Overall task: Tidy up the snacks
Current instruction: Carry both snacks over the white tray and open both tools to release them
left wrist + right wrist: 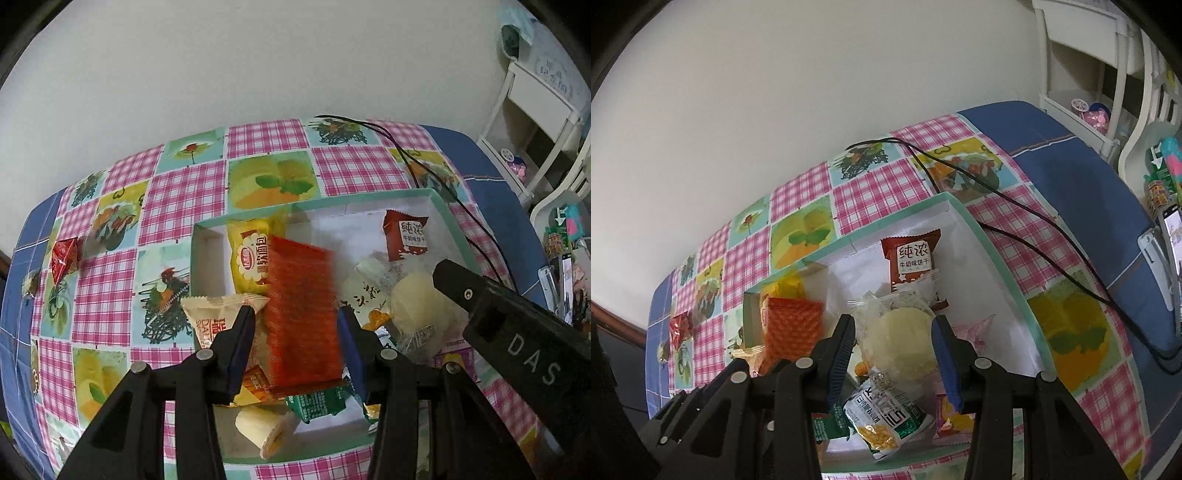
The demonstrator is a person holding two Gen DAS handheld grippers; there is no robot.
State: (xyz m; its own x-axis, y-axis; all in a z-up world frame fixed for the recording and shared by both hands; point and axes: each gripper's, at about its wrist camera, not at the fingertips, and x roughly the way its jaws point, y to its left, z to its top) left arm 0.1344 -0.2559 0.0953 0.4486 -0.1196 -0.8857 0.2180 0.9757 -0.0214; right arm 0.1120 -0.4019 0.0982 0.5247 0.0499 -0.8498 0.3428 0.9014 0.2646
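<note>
A green-rimmed white box (448, 218) (997, 254) on the checked tablecloth holds several snacks: a yellow bread pack (249, 258), a brown biscuit pack (404, 240) (912, 262), a green pack (317, 402). My left gripper (299, 343) is open over the box, a blurred orange-red packet (303, 310) (792, 328) between its fingers. My right gripper (894, 347) is open around a pale round cake in clear wrap (899, 343) (421, 306). A red triangular snack (64, 258) (679, 326) lies outside on the cloth.
A black cable (1015, 206) runs across the cloth right of the box. A white shelf unit (1082, 74) and a phone on a stand (1167, 251) are at the right. A small wrapped sweet (31, 282) lies near the table's left edge.
</note>
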